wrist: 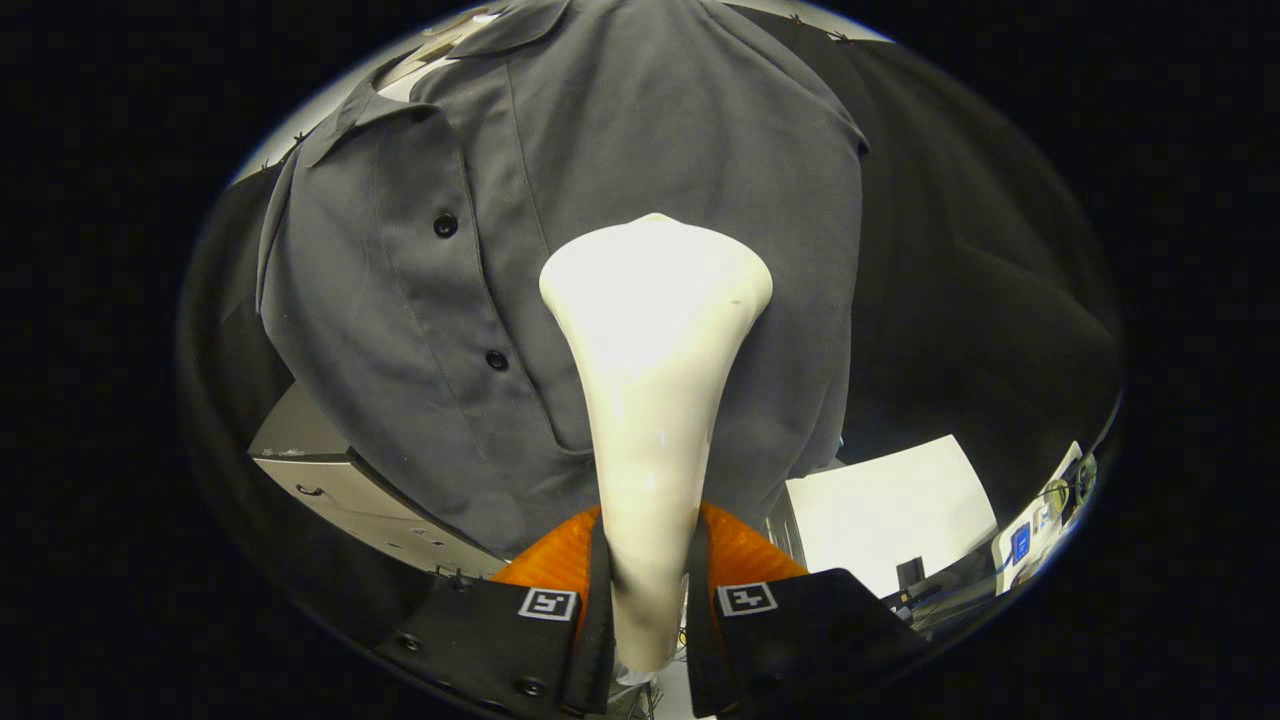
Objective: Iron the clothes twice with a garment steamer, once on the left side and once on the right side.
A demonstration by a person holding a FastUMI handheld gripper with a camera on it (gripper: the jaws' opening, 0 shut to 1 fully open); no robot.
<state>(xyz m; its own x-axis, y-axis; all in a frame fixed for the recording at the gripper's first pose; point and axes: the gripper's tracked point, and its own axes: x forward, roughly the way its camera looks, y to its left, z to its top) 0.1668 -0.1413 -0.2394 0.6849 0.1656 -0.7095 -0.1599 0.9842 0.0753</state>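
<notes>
A grey button-up shirt (pixel 640 130) hangs in front of me, collar at the top, its placket with dark buttons (pixel 445 225) running down left of centre. My gripper (pixel 648 590) is shut on the handle of a white garment steamer (pixel 655 340). The steamer rises between my fingers (pixel 745 600), and its wide head rests against or very near the shirt's chest, on the side to the right of the placket. Whether the head touches the cloth cannot be told.
A pale cabinet with drawers (pixel 330 480) stands below the shirt on the left. A white tabletop (pixel 890 510) sits lower right, with cables and small devices (pixel 1030 540) at its far end. Dark cloth (pixel 980 290) backs the shirt.
</notes>
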